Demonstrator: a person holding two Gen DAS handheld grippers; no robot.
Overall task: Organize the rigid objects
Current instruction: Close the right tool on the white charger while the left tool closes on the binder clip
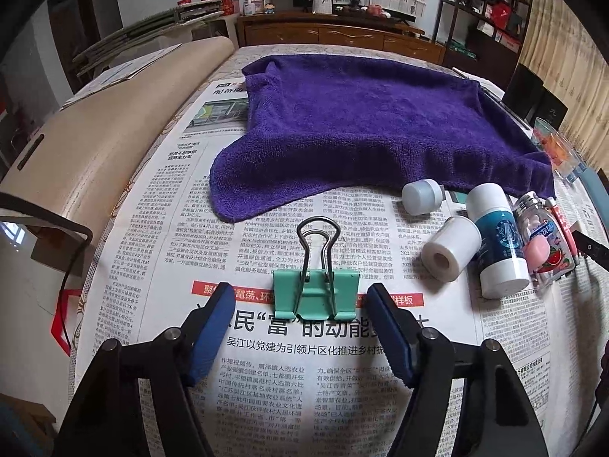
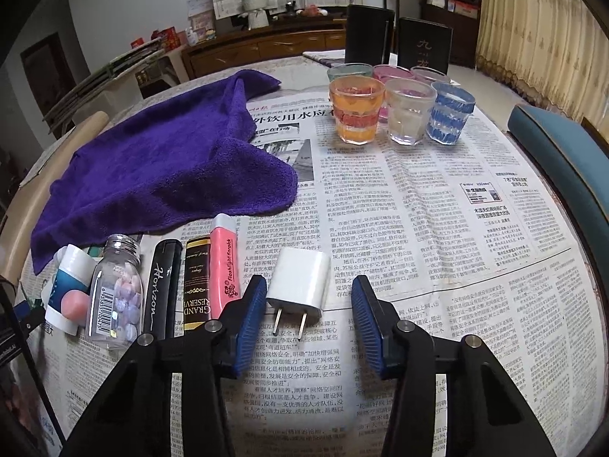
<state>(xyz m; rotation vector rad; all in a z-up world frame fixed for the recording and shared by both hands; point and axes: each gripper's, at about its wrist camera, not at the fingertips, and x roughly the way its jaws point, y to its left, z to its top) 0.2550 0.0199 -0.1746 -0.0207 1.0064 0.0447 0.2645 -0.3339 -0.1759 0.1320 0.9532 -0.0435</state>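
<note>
A mint-green binder clip (image 1: 316,292) lies on the newspaper between the blue pads of my open left gripper (image 1: 300,297), which does not touch it. To its right lie a grey cap (image 1: 421,197), a white tape roll (image 1: 451,252), a white and blue bottle (image 1: 496,242) and a clear candy bottle (image 1: 542,240). A white plug adapter (image 2: 298,283), prongs toward me, lies between the pads of my open right gripper (image 2: 309,292). Left of it in a row lie a pink tube (image 2: 224,266), a black and gold box (image 2: 197,283), a black tube (image 2: 161,289) and the candy bottle (image 2: 116,293).
A purple towel (image 1: 365,125) covers the far part of the newspaper-covered table (image 2: 456,228). Several coloured glass cups (image 2: 399,108) stand at the back right. A beige chair back (image 1: 95,144) lies along the left edge, a blue seat (image 2: 563,160) at the right.
</note>
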